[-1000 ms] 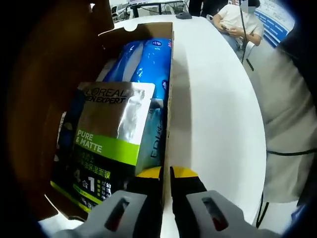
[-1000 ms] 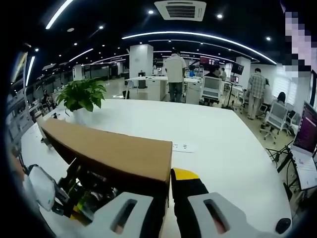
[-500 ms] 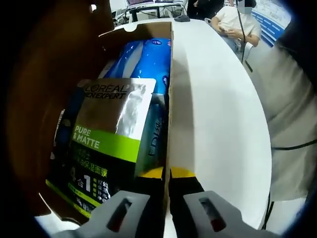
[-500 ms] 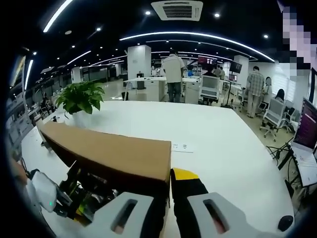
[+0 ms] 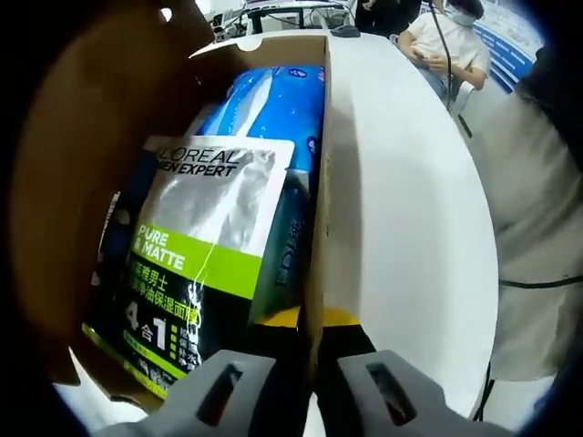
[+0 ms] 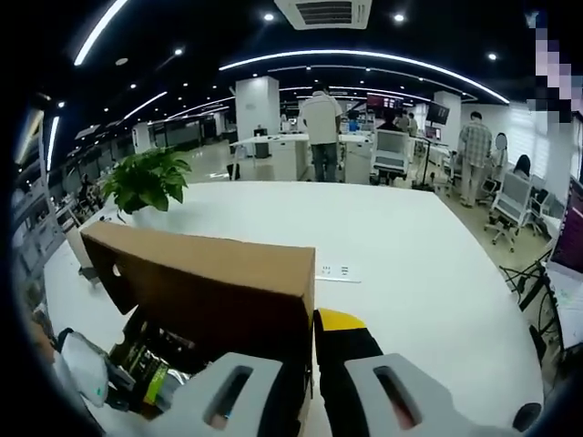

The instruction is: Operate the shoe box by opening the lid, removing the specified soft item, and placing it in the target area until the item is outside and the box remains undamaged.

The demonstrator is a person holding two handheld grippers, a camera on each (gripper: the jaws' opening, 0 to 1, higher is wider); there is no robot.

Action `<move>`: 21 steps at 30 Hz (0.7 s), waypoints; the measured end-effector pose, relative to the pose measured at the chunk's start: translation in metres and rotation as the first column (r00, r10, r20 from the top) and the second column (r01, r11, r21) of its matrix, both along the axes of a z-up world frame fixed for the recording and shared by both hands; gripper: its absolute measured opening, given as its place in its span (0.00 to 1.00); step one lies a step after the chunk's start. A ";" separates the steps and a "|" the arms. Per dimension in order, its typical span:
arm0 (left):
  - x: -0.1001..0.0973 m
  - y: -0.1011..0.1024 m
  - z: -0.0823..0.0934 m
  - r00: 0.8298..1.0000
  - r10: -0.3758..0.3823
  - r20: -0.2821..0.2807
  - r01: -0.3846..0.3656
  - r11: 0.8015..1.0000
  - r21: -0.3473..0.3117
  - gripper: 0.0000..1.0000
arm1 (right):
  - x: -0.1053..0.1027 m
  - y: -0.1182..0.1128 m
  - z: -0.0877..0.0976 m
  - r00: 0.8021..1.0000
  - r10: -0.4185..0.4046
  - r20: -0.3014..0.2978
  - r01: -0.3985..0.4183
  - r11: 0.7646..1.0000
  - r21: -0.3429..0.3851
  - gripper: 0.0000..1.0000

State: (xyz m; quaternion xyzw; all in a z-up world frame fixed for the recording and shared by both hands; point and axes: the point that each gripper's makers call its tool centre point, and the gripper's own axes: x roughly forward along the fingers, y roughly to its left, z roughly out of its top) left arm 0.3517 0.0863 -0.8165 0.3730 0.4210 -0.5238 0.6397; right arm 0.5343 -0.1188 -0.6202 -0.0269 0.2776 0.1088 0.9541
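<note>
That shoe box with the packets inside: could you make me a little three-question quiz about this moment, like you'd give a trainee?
1. True or false: the shoe box is closed.
2. The left gripper is shut on: A) the box's side wall B) the blue packet C) nothing
3. Which brand is printed on the silver and green packet?

Key: 1. False: the lid is up, held by the right gripper. 2. A. 3. L'Oreal Men Expert.
</note>
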 end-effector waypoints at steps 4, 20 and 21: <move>0.000 0.000 0.000 1.000 0.014 -0.004 -0.014 1.000 0.020 0.01 | 0.005 0.001 -0.002 1.000 0.017 -0.018 -0.017 1.000 -0.010 0.00; 0.001 0.000 0.000 1.000 0.017 -0.010 -0.017 1.000 0.024 0.01 | 0.021 0.003 -0.009 1.000 0.014 -0.006 -0.014 0.999 -0.039 0.00; 0.001 0.000 0.000 1.000 0.018 -0.010 -0.018 1.000 0.024 0.01 | 0.022 0.003 -0.009 1.000 0.011 -0.007 -0.012 0.999 -0.040 0.00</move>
